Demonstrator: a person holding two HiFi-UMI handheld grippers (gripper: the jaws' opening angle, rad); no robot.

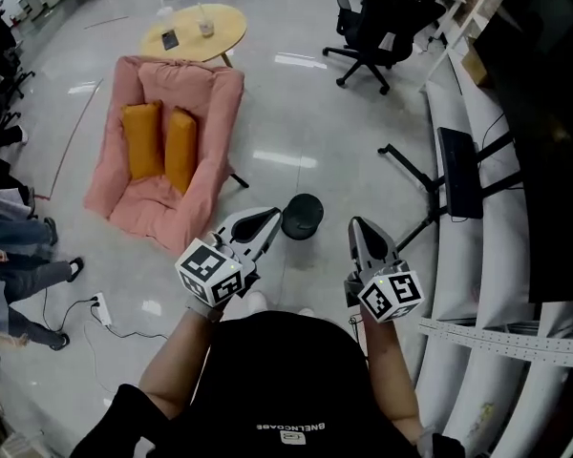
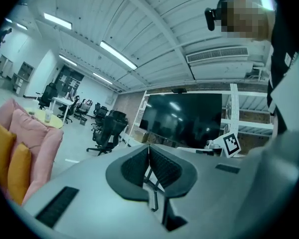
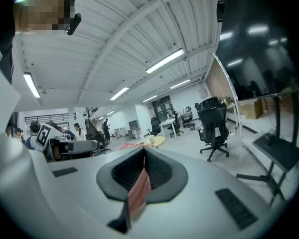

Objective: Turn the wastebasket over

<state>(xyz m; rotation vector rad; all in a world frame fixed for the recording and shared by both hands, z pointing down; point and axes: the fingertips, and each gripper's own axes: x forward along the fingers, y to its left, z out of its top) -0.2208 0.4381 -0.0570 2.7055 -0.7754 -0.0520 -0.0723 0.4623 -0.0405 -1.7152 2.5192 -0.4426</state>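
Note:
A round dark wastebasket [image 1: 303, 216] stands on the pale floor, just ahead of both grippers in the head view. My left gripper [image 1: 272, 219] is held at its left with the tips close beside it, jaws shut and nothing between them. At the basket's right, a little apart from it, my right gripper [image 1: 356, 225] is also shut and empty. Both gripper views look out level across the room, so the basket is hidden from them. The left gripper [image 2: 149, 148] and the right gripper [image 3: 143, 151] show their pads pressed together.
A pink armchair [image 1: 167, 151] with two orange cushions sits to the left, with a round yellow table [image 1: 193, 31] behind it. A black office chair [image 1: 372, 27] stands far right. A monitor on a floor stand [image 1: 456, 172] and white benches line the right. People stand at the left edge [image 1: 10, 246].

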